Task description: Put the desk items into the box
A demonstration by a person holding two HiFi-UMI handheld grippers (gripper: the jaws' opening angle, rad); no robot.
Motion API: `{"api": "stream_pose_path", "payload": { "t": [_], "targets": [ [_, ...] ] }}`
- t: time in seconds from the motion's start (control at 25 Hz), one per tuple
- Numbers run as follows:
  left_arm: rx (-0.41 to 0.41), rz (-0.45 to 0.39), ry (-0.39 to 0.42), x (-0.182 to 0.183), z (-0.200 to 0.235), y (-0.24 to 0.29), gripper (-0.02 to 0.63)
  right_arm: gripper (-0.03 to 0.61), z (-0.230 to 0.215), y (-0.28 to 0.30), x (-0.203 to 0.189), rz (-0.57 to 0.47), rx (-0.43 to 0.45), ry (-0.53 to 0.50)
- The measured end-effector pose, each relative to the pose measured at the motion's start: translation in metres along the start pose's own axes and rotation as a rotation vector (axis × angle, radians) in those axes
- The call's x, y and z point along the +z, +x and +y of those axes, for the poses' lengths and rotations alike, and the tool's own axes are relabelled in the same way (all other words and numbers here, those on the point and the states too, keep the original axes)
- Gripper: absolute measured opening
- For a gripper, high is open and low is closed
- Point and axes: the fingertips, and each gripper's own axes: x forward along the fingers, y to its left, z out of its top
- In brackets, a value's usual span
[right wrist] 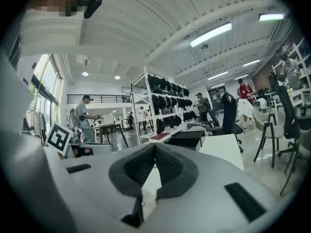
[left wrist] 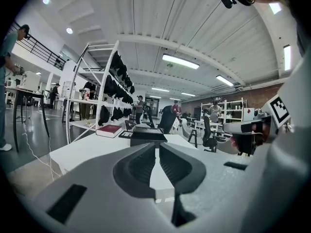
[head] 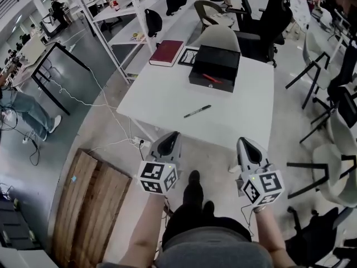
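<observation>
A white table [head: 167, 96] stands ahead of me. At its far edge sits an open black box [head: 215, 66] with a red item [head: 211, 78] inside. A dark red book [head: 167, 52] and a thin black frame [head: 188, 56] lie left of the box. Nearer to me lies a black pen [head: 197, 111]. My left gripper [head: 173, 135] and right gripper [head: 244, 142] hover side by side just short of the table's near edge, both shut and empty. The left gripper [left wrist: 157, 145] looks at the box [left wrist: 148, 133] and book [left wrist: 109, 130]; the right gripper [right wrist: 155, 145] sees the box [right wrist: 187, 139].
A cream chair [head: 217, 35] and a black office chair [head: 270, 18] stand behind the table. White shelving [head: 125, 21] runs at the back left. A wooden pallet [head: 92, 205] lies on the floor at my left, with cables [head: 111, 144] beside it. More chairs [head: 334, 166] stand at the right.
</observation>
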Motion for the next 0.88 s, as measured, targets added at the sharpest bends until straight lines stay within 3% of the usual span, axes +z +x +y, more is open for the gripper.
{"api": "stream_pose_path", "payload": {
  "t": [0.88],
  "targets": [
    [-0.121, 0.091, 0.001, 0.002, 0.09, 0.136, 0.115, 0.003, -0.053, 0.131, 0.006, 0.045, -0.155, 0.084]
  ]
}}
